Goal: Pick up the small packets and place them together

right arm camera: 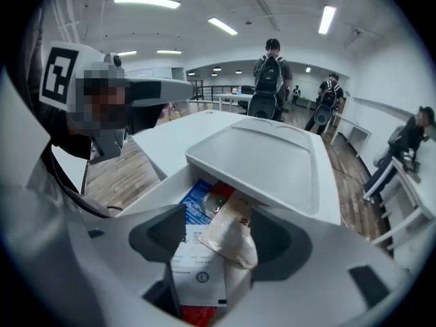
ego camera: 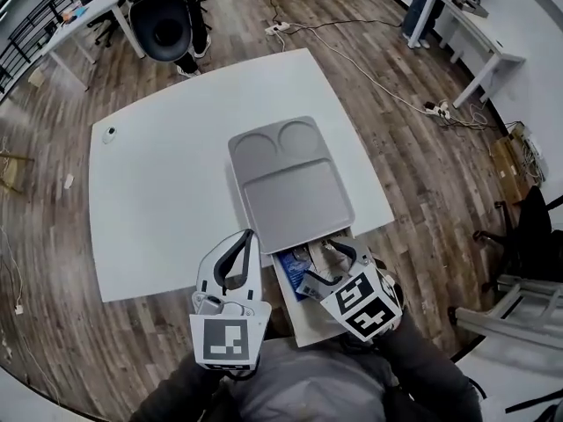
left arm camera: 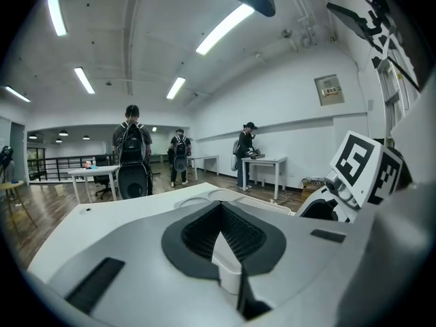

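Nearest to me, the left gripper hangs over the near edge of the table. In its own view its claw is pressed together, ribbed pads meeting, with nothing between them. The right gripper is just beside it, reaching into a white box at the table's near edge. I read its claw as spread. In the right gripper view a beige packet and a white printed packet lie in the gap between the two pads. The beige one rests partly on the white one. I cannot tell whether either pad presses on them.

Deeper in the box I see a blue packet and something red, both partly tucked under the grey tray. The tray's near end sits over the far part of the box, and the rest lies on the table. Its big flat compartment is towards me and its two round wells are at the far end.

Well to the left on the table is a small white object that I cannot identify. Beyond the table a dark chair stands on the wooden floor, and a cable runs across the boards to the right. In the right gripper view two people with backpacks stand in the far room, near more white tables
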Available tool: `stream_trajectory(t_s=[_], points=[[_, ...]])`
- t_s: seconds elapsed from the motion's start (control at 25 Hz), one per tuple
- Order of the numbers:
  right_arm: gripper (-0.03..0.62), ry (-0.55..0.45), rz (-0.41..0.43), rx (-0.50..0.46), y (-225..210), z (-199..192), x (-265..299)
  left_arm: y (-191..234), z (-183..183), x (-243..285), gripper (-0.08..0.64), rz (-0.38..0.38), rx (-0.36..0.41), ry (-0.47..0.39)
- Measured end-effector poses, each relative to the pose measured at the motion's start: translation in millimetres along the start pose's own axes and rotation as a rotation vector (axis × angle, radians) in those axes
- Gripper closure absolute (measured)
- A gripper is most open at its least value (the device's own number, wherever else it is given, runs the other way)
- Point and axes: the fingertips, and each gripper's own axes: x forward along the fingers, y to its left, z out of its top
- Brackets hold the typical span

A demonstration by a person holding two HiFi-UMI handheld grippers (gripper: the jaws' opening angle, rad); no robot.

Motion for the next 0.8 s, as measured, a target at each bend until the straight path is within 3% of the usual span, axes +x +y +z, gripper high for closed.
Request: stream_trajectory(t_s=[0.2, 0.52, 0.8], points=[[0.431, 0.16, -0.03, -0.077, -4.1, -8.5, 13.7, 6.5, -7.1, 6.0, 0.565, -0.017, -0.024, 0.012], [0.43, 0.208, -0.018, -0.08, 1.8, -3.6, 21.6, 5.1, -13.7, 19.3, 0.565, -0.074, -0.055, 0.021], [0.43, 0.358, -0.027, -0.067, 0.4, -17.8, 39.4, 17.6, -18.9, 29.6, 0.565, -0.097, -0.084, 0.029]])
